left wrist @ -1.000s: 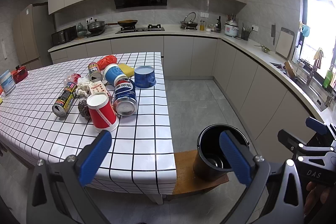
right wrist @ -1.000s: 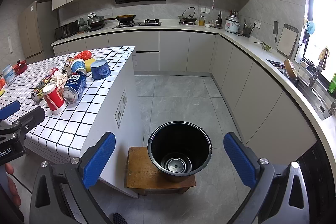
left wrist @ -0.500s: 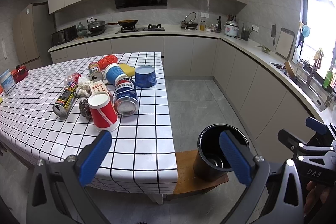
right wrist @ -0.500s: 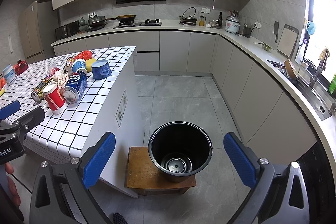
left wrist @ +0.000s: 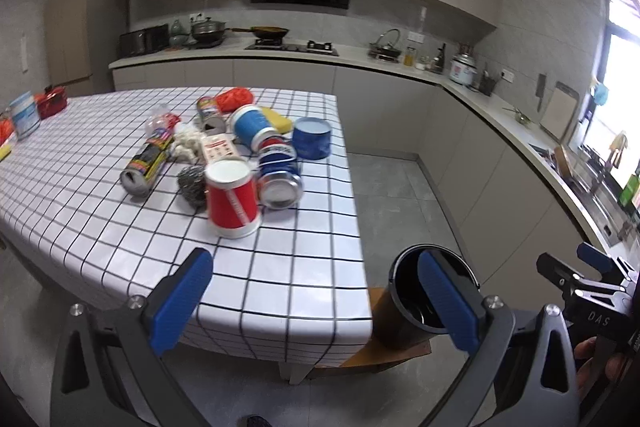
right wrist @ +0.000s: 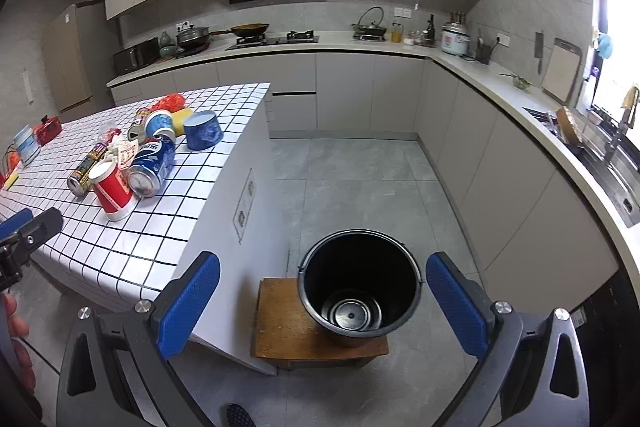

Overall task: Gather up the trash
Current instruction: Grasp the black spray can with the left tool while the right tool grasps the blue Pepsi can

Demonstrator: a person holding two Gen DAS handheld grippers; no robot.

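Trash lies clustered on the checked table (left wrist: 100,211): an upside-down red paper cup (left wrist: 232,199), a blue Pepsi can (left wrist: 278,175) on its side, a steel scourer (left wrist: 191,185), a black-and-yellow can (left wrist: 146,167), a blue cup (left wrist: 250,127) and a blue tub (left wrist: 312,138). A black bucket (right wrist: 359,291) stands on a low wooden stool (right wrist: 280,327) beside the table. My left gripper (left wrist: 320,301) hangs open over the table's near edge, short of the red cup. My right gripper (right wrist: 322,303) is open above the bucket, nothing between its fingers.
Kitchen counters (right wrist: 520,95) run along the back and right walls, with a stove, pots and a rice cooker. A sink (right wrist: 612,163) sits at the right. Grey tile floor (right wrist: 360,179) lies between table and cabinets. A red object (left wrist: 50,101) and a white tub (left wrist: 25,115) sit at the table's far left.
The left wrist view has swung left and slightly closer to the table, so the trash sits nearer the centre. The right gripper has barely moved above the bucket.
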